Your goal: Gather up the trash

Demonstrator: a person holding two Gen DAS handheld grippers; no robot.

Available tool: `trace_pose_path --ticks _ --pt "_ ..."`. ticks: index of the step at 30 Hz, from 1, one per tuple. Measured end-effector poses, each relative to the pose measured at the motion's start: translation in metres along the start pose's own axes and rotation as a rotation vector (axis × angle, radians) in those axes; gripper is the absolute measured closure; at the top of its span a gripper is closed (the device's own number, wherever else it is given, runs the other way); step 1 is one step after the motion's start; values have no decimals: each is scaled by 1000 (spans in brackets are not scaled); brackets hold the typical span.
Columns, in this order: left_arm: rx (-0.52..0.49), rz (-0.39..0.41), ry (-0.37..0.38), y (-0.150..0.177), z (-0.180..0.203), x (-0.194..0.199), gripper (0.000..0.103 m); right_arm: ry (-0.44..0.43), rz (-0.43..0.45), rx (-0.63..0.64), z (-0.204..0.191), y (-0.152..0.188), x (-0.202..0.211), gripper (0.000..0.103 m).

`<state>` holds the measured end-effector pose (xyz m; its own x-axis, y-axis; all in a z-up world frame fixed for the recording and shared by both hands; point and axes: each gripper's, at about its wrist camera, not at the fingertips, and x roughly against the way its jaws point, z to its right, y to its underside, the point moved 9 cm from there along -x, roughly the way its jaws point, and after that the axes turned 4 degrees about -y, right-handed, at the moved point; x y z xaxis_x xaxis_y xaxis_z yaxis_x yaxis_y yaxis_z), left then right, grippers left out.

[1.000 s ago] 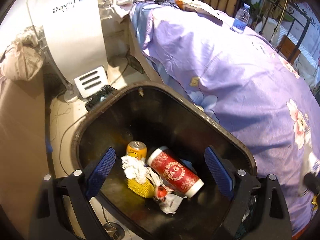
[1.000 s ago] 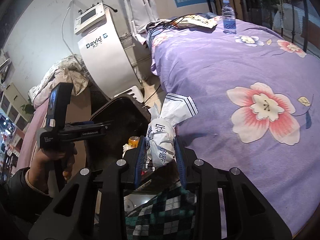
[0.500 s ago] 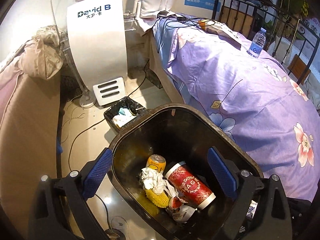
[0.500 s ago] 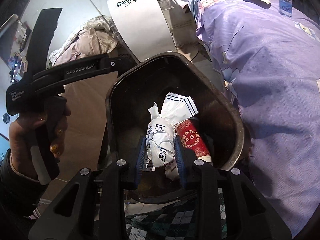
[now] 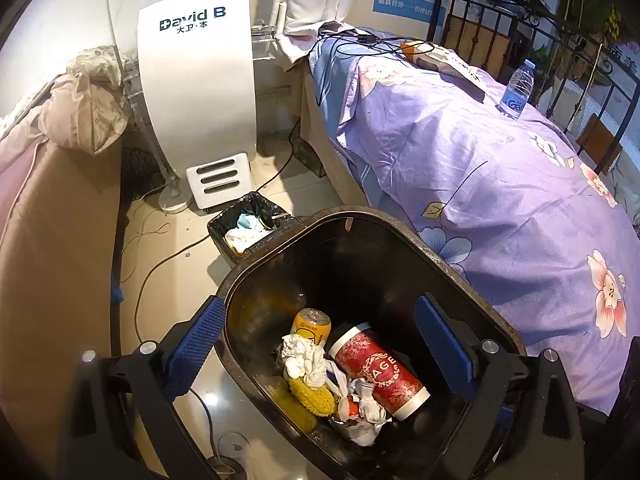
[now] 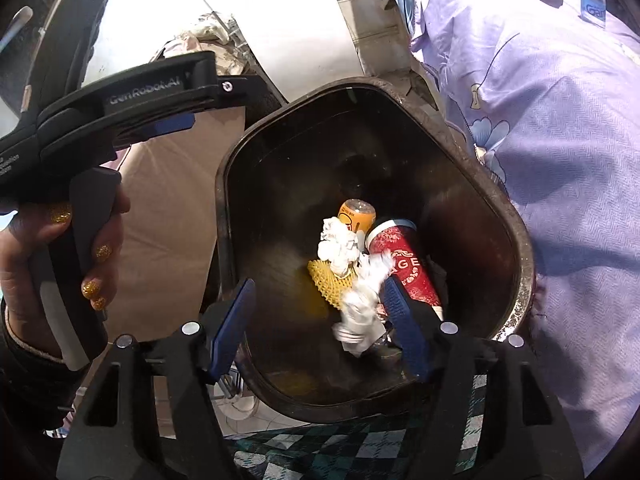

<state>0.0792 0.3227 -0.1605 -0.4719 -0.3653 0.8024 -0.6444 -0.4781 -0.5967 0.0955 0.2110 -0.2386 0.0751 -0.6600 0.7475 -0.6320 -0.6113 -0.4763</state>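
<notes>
A dark trash bin [image 5: 472,280] [image 6: 516,220] stands beside the bed. Inside lie a red paper cup [image 5: 378,368] [image 6: 400,268], a yellow can [image 5: 310,322] [image 6: 356,214], crumpled tissue [image 5: 304,358] [image 6: 338,248] and yellow foam netting [image 5: 312,394] [image 6: 326,280]. A white crumpled wrapper [image 6: 362,308] is blurred, falling between my right fingers into the bin. My right gripper [image 6: 316,328] is open over the bin. My left gripper [image 5: 320,350] is open and empty above the bin; it also shows in the right wrist view [image 6: 132,100], held by a hand.
A bed with a purple flowered cover [image 5: 520,184] is on the right, with a water bottle [image 5: 518,90] on it. A white "David B" machine [image 5: 196,92], a small black bin [image 5: 250,228] with rubbish, and floor cables stand behind. A beige couch [image 5: 52,248] is on the left.
My right gripper has opened over the bin and let go of the white wrapper, which is dropping in. My left gripper has pulled back and up from the bin.
</notes>
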Motion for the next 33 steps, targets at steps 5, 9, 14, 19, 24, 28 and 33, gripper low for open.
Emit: trace_pose_path --ticks 5,9,14,19,24,28,33 --pt "-10 23 18 -1 7 5 7 42 50 14 2 0 16 31" --pt "-31 60 42 0 24 14 6 92 133 11 7 0 45 30" --pt "-77 181 48 2 60 47 6 250 316 37 17 4 107 18" --pt "-140 320 70 6 102 89 6 453 515 9 33 20 188 7" --pt "-176 399 148 17 136 127 6 623 677 -51 46 41 259 6" --pt "-181 458 166 29 148 149 6 709 742 -101 54 55 293 6" --pt "-181 471 171 42 148 158 6 778 788 -101 47 68 307 6"
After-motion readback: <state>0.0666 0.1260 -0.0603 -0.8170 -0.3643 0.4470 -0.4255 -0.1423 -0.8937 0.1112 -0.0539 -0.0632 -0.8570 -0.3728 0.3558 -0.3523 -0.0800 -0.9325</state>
